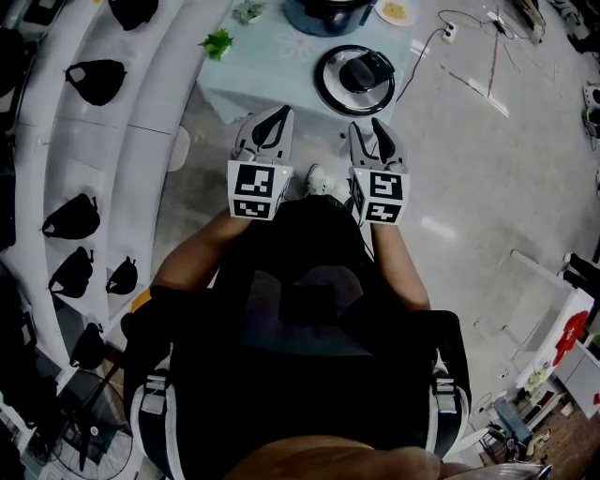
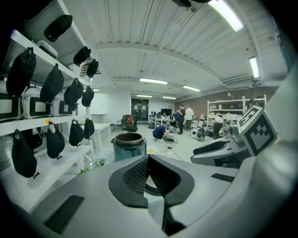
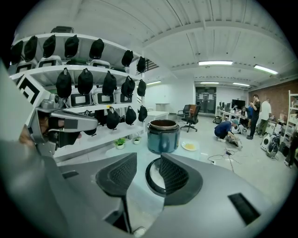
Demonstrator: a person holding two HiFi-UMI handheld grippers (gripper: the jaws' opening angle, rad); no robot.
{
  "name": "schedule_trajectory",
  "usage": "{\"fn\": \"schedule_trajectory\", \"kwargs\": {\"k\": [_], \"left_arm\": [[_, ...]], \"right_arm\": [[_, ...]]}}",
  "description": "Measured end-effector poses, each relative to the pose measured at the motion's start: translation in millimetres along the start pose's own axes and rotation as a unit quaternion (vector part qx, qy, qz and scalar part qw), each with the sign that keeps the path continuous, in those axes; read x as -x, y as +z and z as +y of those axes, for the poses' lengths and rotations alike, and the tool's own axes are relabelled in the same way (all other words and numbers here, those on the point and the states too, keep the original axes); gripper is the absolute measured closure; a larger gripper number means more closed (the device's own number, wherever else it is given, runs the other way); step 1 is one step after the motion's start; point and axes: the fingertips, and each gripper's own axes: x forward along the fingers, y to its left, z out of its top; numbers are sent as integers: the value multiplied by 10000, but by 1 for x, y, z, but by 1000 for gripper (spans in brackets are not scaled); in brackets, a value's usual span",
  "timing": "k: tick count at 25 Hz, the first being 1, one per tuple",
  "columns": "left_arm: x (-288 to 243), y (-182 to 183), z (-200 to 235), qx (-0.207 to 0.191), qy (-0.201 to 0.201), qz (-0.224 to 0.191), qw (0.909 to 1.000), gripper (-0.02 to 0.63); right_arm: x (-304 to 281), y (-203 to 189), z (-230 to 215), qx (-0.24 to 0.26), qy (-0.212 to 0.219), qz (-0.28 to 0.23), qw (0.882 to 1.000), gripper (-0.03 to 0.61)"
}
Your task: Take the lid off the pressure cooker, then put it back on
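The teal pressure cooker pot (image 1: 328, 14) (image 2: 128, 145) (image 3: 163, 135) stands without its lid at the far side of a pale blue table (image 1: 272, 70). Its round lid (image 1: 354, 77) (image 3: 153, 179), with a black handle, lies flat on the table in front of the pot. Both grippers hang side by side in the air short of the table's near edge. My left gripper (image 1: 281, 114) (image 2: 149, 160) is shut, its tips touching with nothing in them. On my right gripper (image 1: 367, 129) (image 3: 149, 160) the jaws stand apart and empty, with the lid showing beyond the gap.
White curved shelves (image 1: 56, 141) hung with black bags run along the left. A small green plant (image 1: 217, 42) and a plate of yellow food (image 1: 396, 11) sit on the table. Cables (image 1: 469, 56) cross the floor at the right. Several people work far back in the room.
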Motion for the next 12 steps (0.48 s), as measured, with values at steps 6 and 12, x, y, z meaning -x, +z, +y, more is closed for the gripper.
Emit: {"fn": "schedule_trajectory", "kwargs": {"k": [6, 12], "left_arm": [[-28, 5, -2, -136, 88, 90, 9998, 606], [-50, 13, -3, -184, 241, 124, 9995, 606]], "right_arm": [[-23, 3, -26, -97, 95, -74, 9999, 385], [-44, 6, -49, -70, 213, -113, 9997, 366]]}}
